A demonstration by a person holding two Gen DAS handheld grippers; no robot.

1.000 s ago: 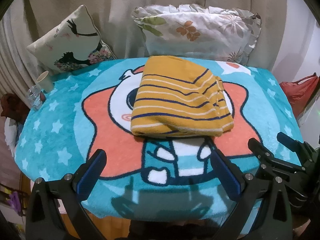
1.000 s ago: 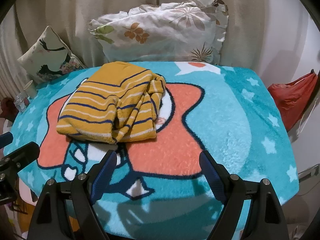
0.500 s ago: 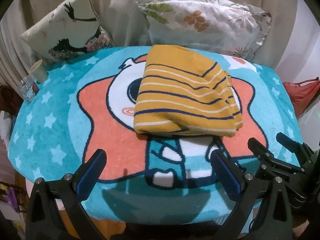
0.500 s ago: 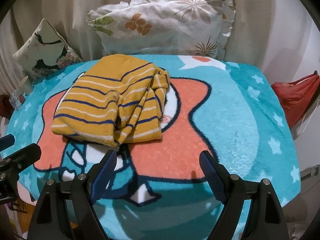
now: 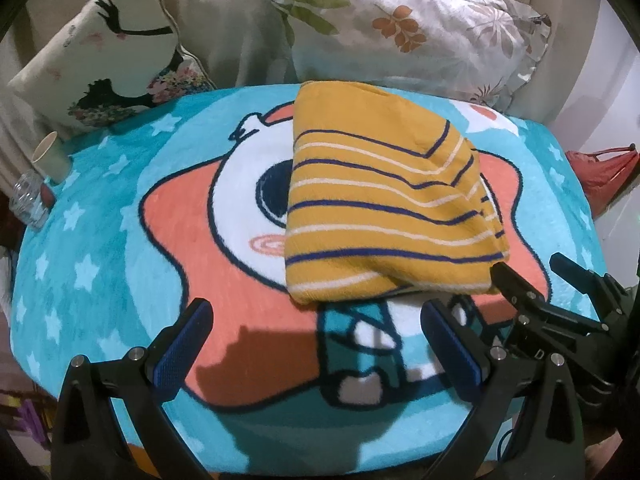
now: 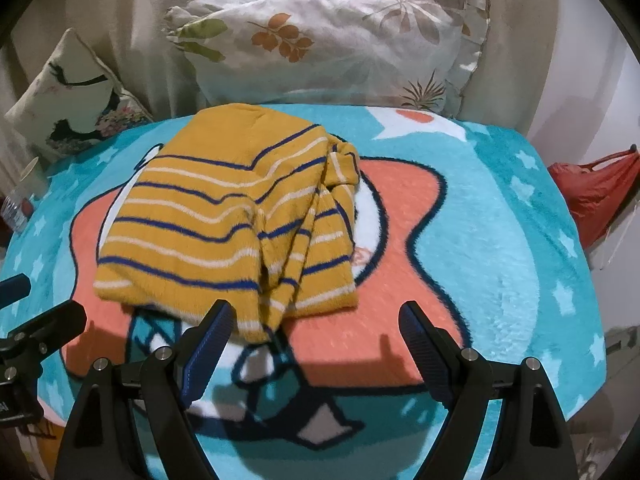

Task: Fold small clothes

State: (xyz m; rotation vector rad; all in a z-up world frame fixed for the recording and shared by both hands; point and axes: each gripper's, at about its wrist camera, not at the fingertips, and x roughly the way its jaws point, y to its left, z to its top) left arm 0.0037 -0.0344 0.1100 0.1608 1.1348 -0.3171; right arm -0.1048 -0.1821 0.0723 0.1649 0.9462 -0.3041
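A folded mustard-yellow garment with navy and white stripes (image 5: 384,208) lies in the middle of a teal cartoon blanket (image 5: 100,248); it also shows in the right wrist view (image 6: 224,220), its right side bunched in loose folds. My left gripper (image 5: 316,344) is open and empty, just short of the garment's near hem. My right gripper (image 6: 312,340) is open and empty, its left finger close to the garment's near edge. Each gripper shows at the edge of the other's view.
A floral pillow (image 5: 412,36) and a bird-print cushion (image 5: 104,60) lean against the curtain behind. A paper cup (image 5: 50,158) and a clear glass (image 5: 28,200) stand at the blanket's left edge. A red bag (image 6: 596,192) sits off the right side.
Both grippers have moved forward toward the garment, which now looks larger and nearer. Both stay open. The garment has not moved.
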